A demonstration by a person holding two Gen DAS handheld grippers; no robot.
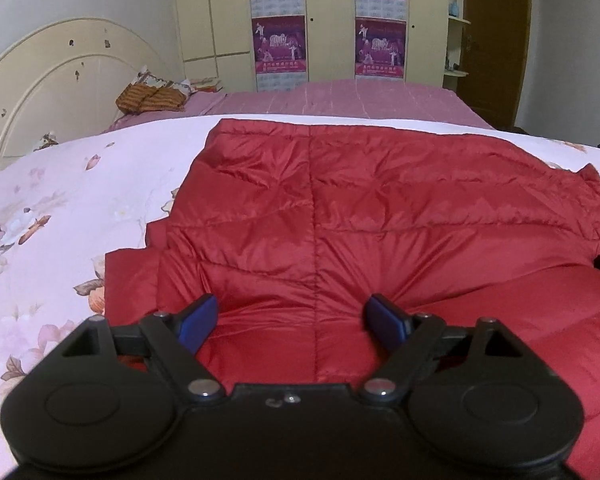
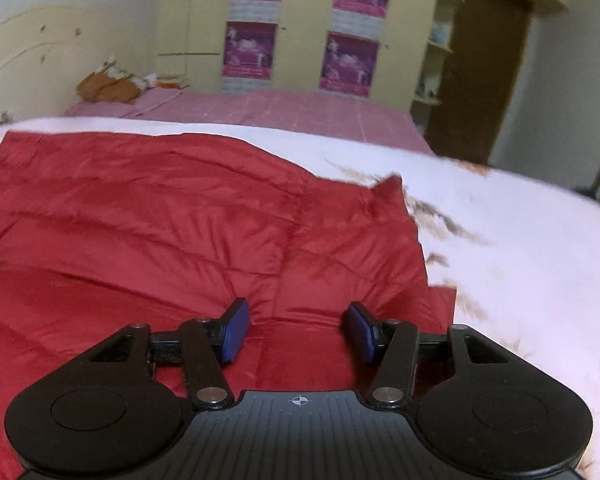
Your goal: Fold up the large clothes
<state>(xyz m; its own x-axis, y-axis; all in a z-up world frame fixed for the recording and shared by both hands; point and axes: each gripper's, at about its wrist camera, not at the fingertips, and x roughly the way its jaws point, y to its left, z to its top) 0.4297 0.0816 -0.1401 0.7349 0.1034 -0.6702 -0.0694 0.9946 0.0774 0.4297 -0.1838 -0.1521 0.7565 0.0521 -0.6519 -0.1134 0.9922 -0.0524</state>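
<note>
A: The left tool [image 1: 290, 320], how does it stand?

B: Its two blue pads [image 1: 198, 326] are spread wide, and they hold nothing. Under the gap between them I see only the red quilted jacket [image 1: 340, 220]. The pads are close over the cloth; if they touch it, I cannot tell.

A: And the right tool [image 2: 298, 330]?

B: It is open too, but the gap is more narrow than on the left one. Nothing is pinched between its pads [image 2: 236, 332]. The red cloth passes below them.

A: Where is the jacket exactly?

B: It lies spread out on the bed, on a pale sheet with flower print [image 1: 52, 208]. In the left view its near part puffs up just in front of the tool, and a vertical seam runs away from the tool toward the far hem. On the left side a flat red piece comes out from under the main body. In the right view the right edge of the jacket ends with a small raised corner [image 2: 390, 184].

A: What is behind it?

B: A pink striped cover [image 1: 340, 100] on the far part of the bed, some brown and patterned cloth [image 1: 150, 98] beside the cream headboard [image 1: 60, 72], then a wardrobe with purple posters [image 1: 280, 46] and a brown door [image 1: 496, 40].
</note>
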